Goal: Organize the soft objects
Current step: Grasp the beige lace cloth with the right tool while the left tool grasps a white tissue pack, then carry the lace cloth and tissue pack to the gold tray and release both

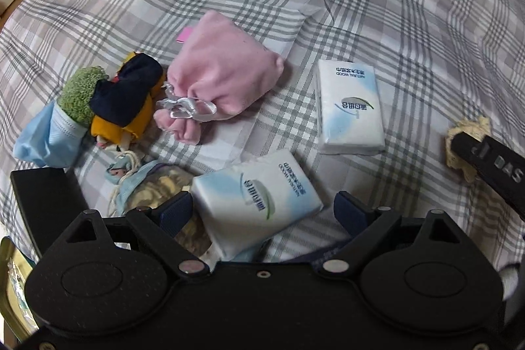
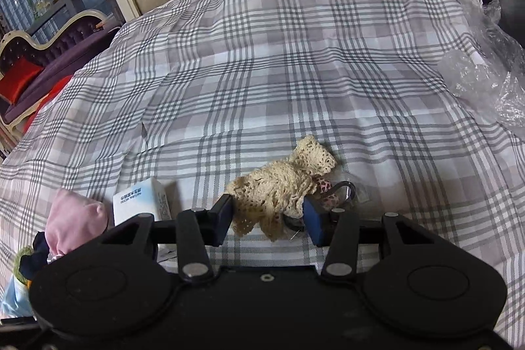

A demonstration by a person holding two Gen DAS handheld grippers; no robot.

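The right gripper (image 2: 267,220) clamped its jaws on a cream crocheted cloth (image 2: 279,195) (loose, lacy, bunched) lying on the plaid bedsheet (image 2: 295,54). The left gripper (image 1: 264,214) stood with jaws apart around a white-and-blue tissue pack (image 1: 252,199).

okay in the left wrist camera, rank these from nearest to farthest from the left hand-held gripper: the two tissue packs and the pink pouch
From the left hand-held gripper:
1. Tilted tissue pack, lying between its open fingers.
2. Second tissue pack, farther out to the right.
3. Pink pouch, farther out to the left; too near the second pack's distance to call firmly.
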